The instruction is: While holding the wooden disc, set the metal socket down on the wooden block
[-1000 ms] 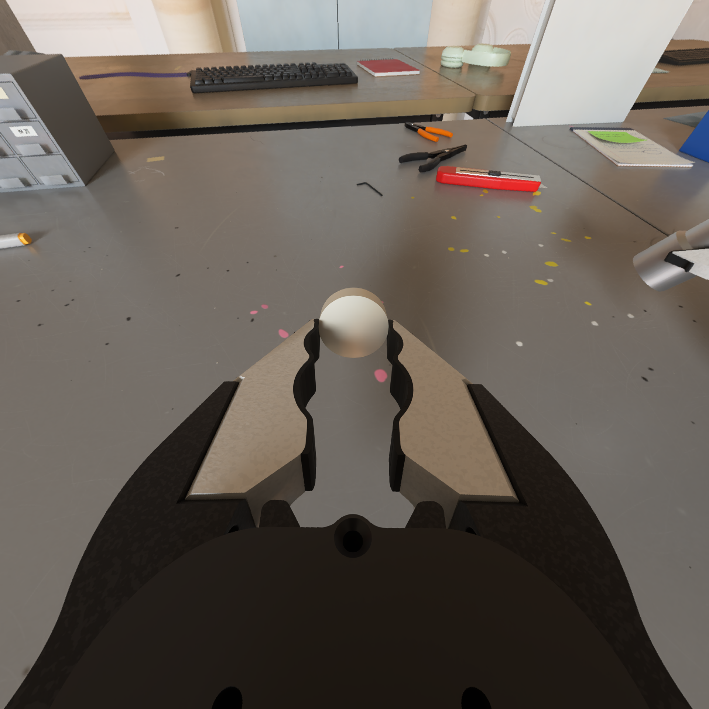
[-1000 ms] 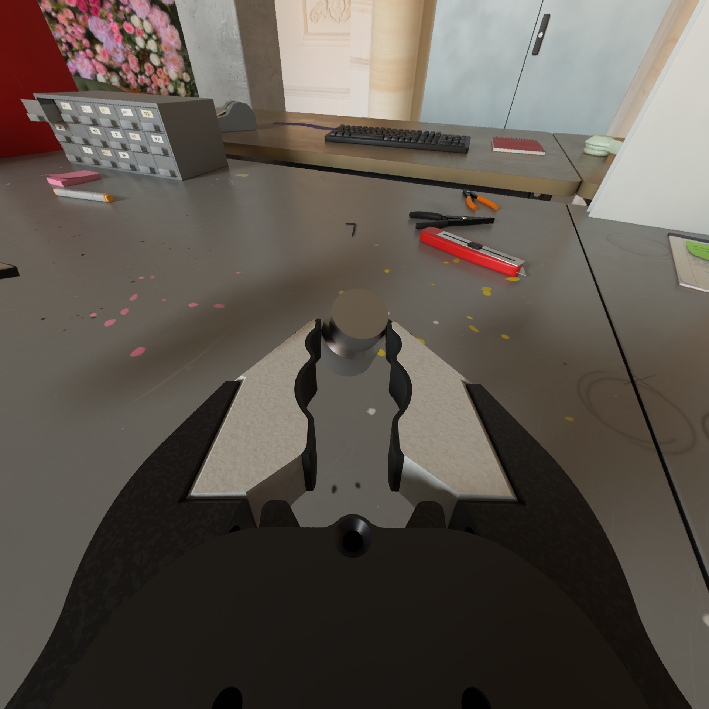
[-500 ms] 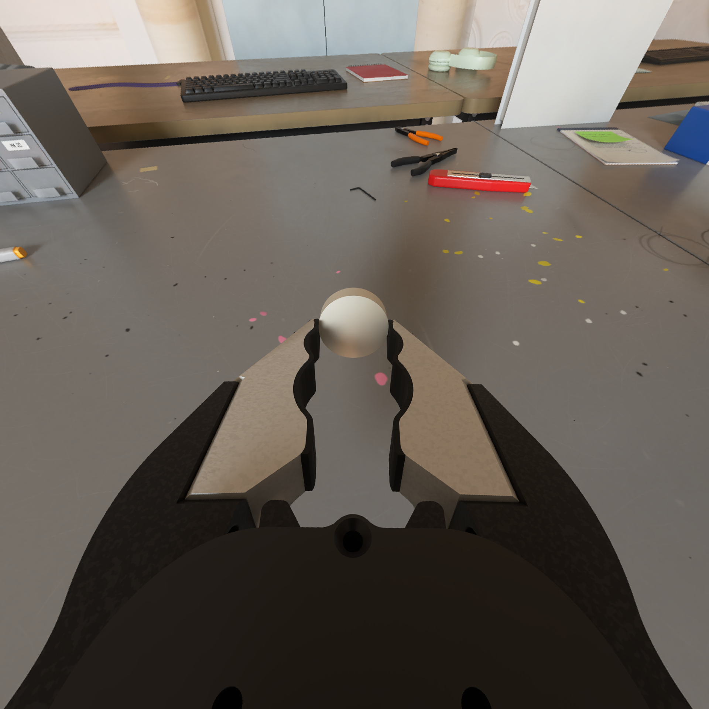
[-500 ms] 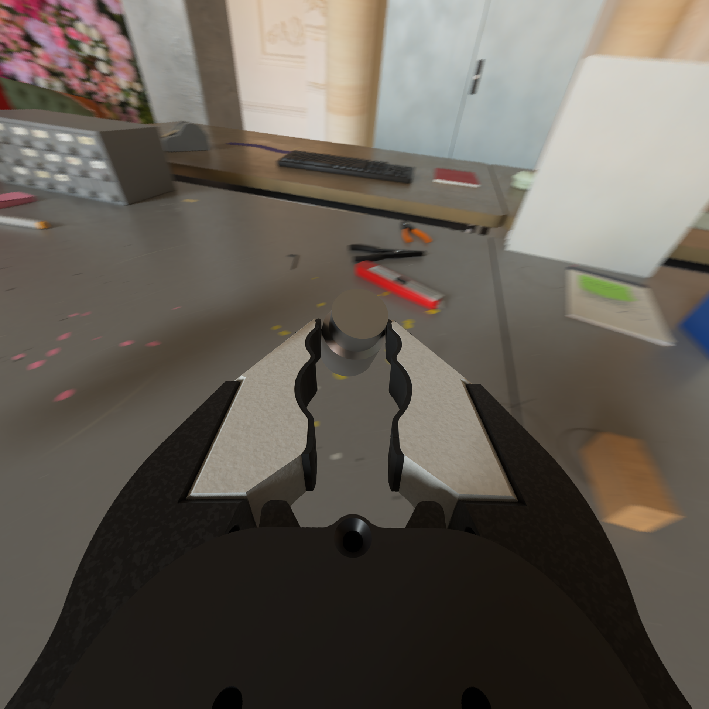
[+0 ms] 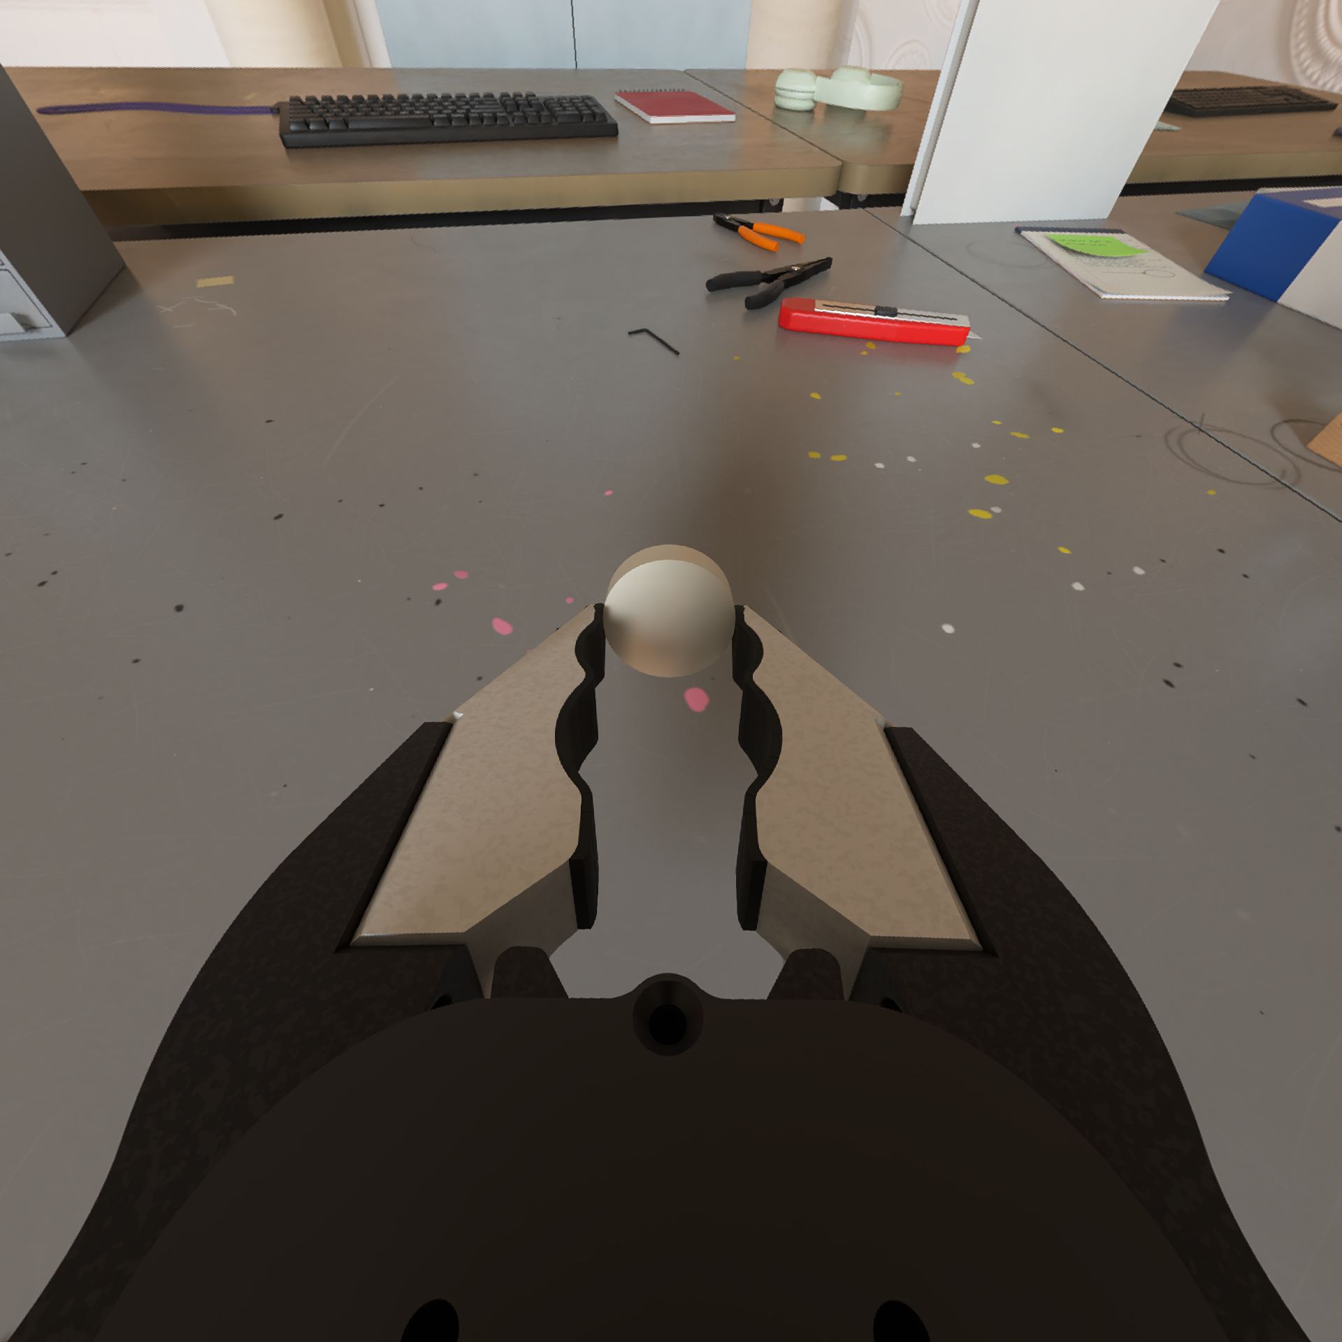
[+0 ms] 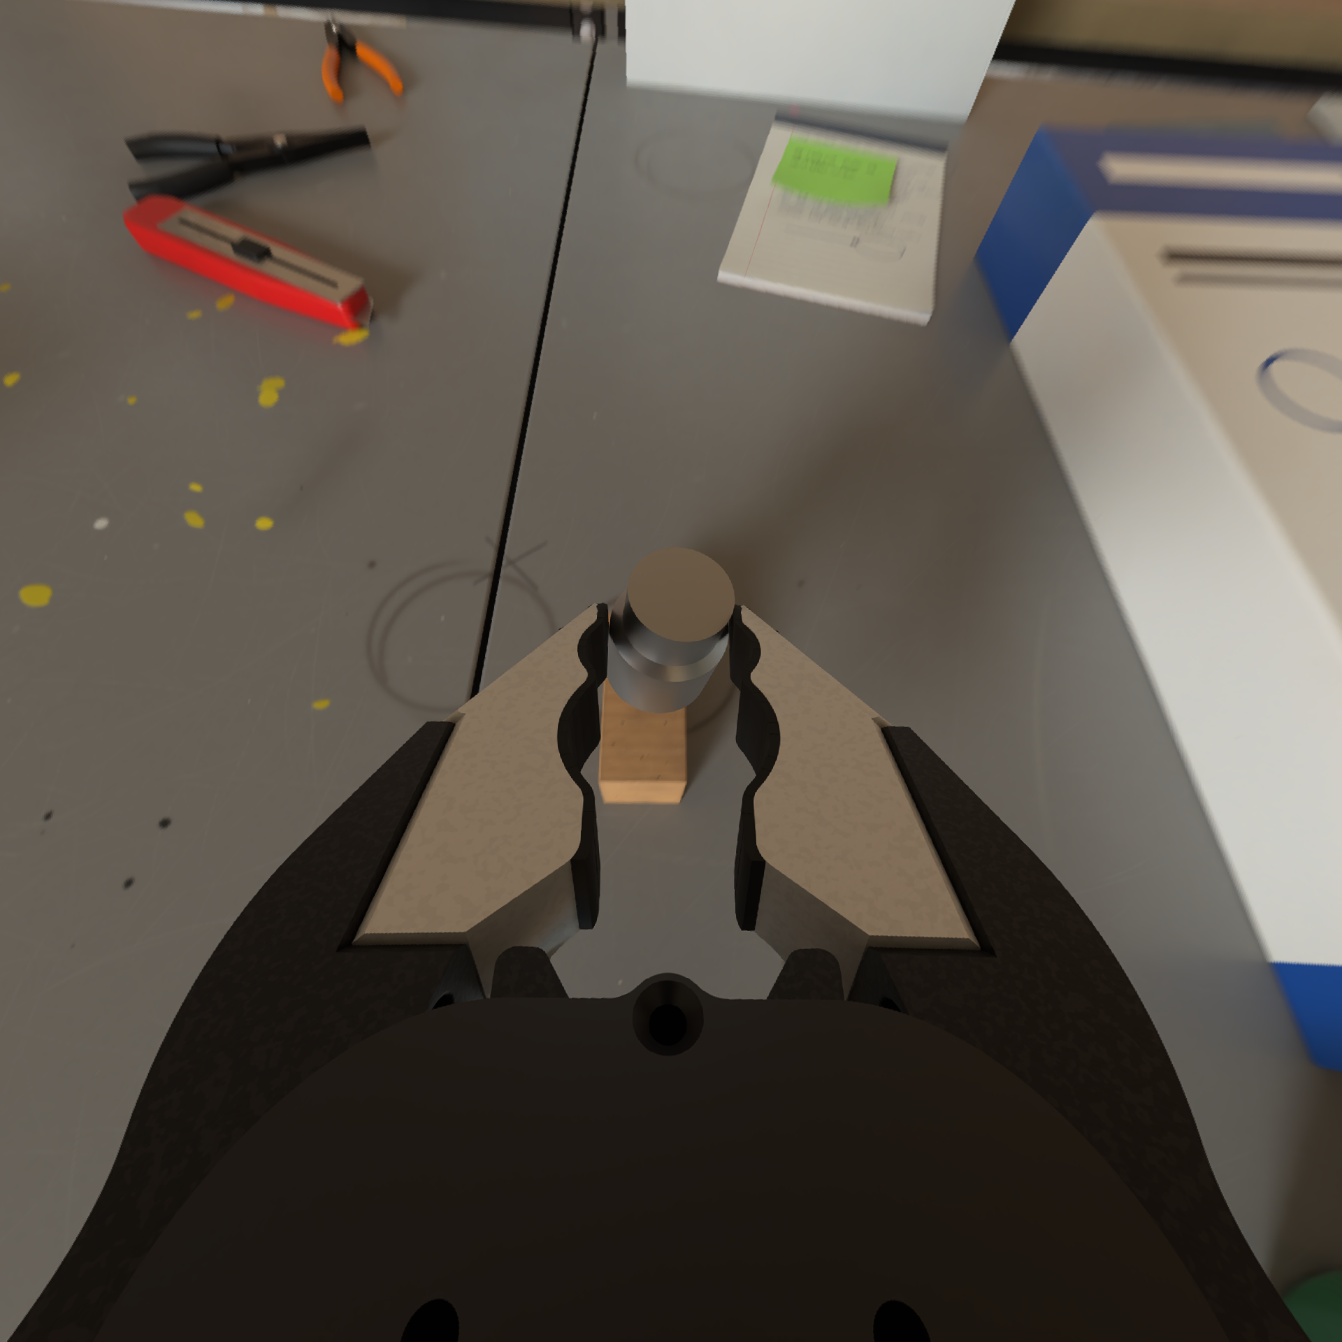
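My left gripper [image 5: 668, 617] is shut on the pale wooden disc [image 5: 667, 613], held at the fingertips above the grey table [image 5: 363, 508]. My right gripper [image 6: 668, 624] is shut on the metal socket [image 6: 672, 639], a short grey cylinder standing upright between the fingertips. The wooden block [image 6: 643, 755] lies on the table below the socket, its near end showing between the fingers; the socket hides its far end. I cannot tell whether the socket touches the block. A corner of the block [image 5: 1330, 443] shows at the right edge of the left wrist view.
A red utility knife [image 6: 247, 261], black pliers [image 6: 240, 156] and orange-handled cutters [image 6: 356, 62] lie at the far left. A notepad with a green note [image 6: 835, 225] lies beyond. A blue and white box [image 6: 1191, 508] stands close on the right. A table seam [image 6: 537, 363] runs left of the block.
My right gripper has swung right and tilted down with the socket, and now sits over the wooden block. My left gripper has shifted only slightly, still holding the disc.
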